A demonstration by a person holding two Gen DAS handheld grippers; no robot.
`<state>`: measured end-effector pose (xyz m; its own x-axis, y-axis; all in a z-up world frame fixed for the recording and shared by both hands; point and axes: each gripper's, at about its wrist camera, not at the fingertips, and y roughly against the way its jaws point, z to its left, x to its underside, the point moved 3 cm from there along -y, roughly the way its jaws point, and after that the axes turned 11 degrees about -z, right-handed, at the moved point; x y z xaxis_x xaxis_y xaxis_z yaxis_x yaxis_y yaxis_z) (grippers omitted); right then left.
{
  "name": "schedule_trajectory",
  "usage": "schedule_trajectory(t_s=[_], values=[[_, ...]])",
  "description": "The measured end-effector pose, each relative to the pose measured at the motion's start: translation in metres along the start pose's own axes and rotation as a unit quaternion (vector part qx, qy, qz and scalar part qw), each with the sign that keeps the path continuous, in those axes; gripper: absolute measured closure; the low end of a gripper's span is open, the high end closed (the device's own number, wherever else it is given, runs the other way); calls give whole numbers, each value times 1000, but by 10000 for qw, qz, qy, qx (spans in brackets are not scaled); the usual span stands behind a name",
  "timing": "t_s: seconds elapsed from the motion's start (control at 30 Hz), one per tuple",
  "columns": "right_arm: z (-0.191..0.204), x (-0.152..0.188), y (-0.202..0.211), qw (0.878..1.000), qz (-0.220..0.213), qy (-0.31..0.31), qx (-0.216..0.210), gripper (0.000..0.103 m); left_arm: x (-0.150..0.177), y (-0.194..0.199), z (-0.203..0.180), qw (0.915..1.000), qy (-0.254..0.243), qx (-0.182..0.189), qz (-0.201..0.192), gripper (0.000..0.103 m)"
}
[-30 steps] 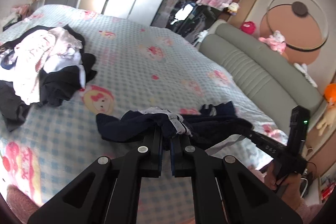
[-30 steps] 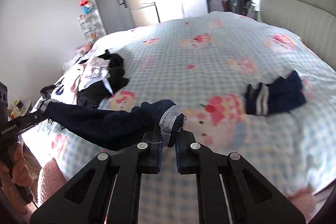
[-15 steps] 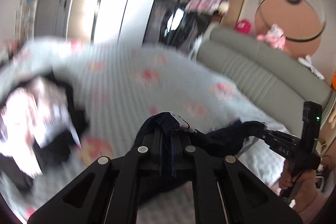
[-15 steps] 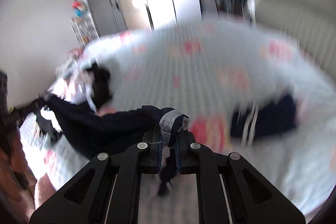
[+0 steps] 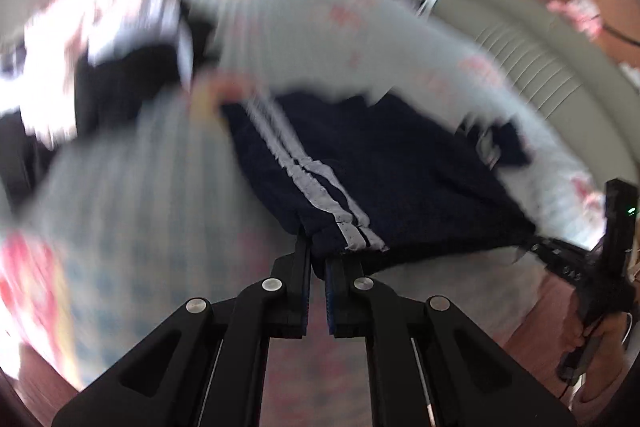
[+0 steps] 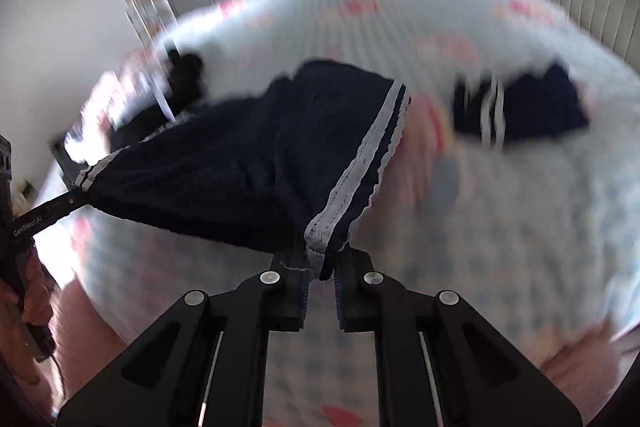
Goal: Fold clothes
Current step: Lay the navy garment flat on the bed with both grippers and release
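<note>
The bed (image 6: 520,227) is the biggest thing here, with one pile of clothes (image 5: 100,67) at its far left side. One pair of dark shorts (image 6: 224,163) with white stripes hangs stretched out above the bed's near edge. One smaller dark piece (image 6: 520,107) lies on the bed just past the shorts. There are two grippers. The left gripper (image 5: 318,267) is pinching one corner of the shorts, and the right gripper (image 6: 320,267) is pinching the other. If a corner slips out, the shorts could flop down crooked.

Navy shorts (image 5: 392,179) with white side stripes, pale blue checked bedsheet (image 6: 520,207) with pink prints, black tongs (image 5: 317,267)
</note>
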<state>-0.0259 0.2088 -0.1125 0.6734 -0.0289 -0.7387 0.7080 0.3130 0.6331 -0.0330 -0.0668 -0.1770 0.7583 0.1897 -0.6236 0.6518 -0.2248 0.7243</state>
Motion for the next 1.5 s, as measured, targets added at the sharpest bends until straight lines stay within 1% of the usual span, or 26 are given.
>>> schedule_trajectory(t_s=[0.07,0.1,0.13,0.2,0.23,0.27,0.33,0.4,0.47,0.53,0.57,0.6,0.67,0.8,0.87,0.9,0.93,0.97,1.0,1.07,1.13,1.17,1.2,1.27,1.37,1.5], values=[[-10,31,-21,9987,481,-131,43,87,22,-11,12,9992,236,-25,312,88],[-15,46,-31,9972,722,-197,64,82,31,-13,17,9985,366,-9,407,81],[-20,61,-41,9950,961,-262,86,80,35,-7,21,9981,487,106,349,71],[-27,61,-32,9955,839,-446,-8,73,29,12,24,9971,651,393,-16,58],[-31,57,-25,9962,702,-520,-10,69,24,18,26,9960,720,500,-161,56],[-35,55,-22,9964,614,-591,0,64,18,22,29,9948,787,588,-278,56],[-42,51,-20,9961,485,-733,34,63,6,25,34,9923,925,701,-442,56],[-49,53,-29,9934,654,-936,98,63,1,9,35,9914,1018,783,-259,56],[-49,57,-40,9905,774,-1133,-27,62,-1,-8,31,9895,1083,957,22,56],[-47,59,-49,9884,908,-1213,-127,62,4,-23,28,9929,1003,580,279,57],[-44,60,-52,9887,940,-1162,-93,62,7,-31,26,9942,938,327,404,62],[-42,60,-53,9896,954,-1074,-25,62,9,-33,24,9957,841,80,390,86],[-41,57,-50,9907,897,-1021,36,62,8,-25,23,9972,689,-283,117,87],[-42,52,-42,9924,750,-965,128,59,4,1,32,9945,992,-185,-291,87],[-43,49,-38,9931,677,-937,174,55,5,9,39,9923,1191,6,-342,84],[-43,47,-36,9935,641,-923,197,51,7,9,42,9906,1320,226,-259,72],[-44,50,-39,9921,699,-1035,115,49,10,6,44,9896,1383,368,-152,53],[-46,54,-43,9894,801,-1207,-17,48,13,0,46,9893,1391,446,-24,49],[-45,57,-50,9870,905,-1315,-163,46,16,-5,47,9887,1399,523,104,49],[-40,62,-65,9875,1012,-1195,-190,39,23,-16,45,9883,1401,527,299,52],[-38,63,-77,9888,1060,-1042,-93,39,25,-21,39,9906,1285,355,307,75],[-36,61,-77,9896,1016,-1016,-100,46,24,-20,35,9918,1213,302,249,81],[-34,59,-78,9903,971,-991,-106,69,22,-16,31,9929,1142,292,161,88],[-33,53,-67,9923,768,-958,-171,87,20,-2,22,9943,1023,297,21,91],[-34,49,-47,9926,552,-1048,-264,92,15,14,13,9952,877,423,-71,91],[-33,49,-17,9894,419,-1341,-367,93,18,38,6,9955,728,609,-47,91]])
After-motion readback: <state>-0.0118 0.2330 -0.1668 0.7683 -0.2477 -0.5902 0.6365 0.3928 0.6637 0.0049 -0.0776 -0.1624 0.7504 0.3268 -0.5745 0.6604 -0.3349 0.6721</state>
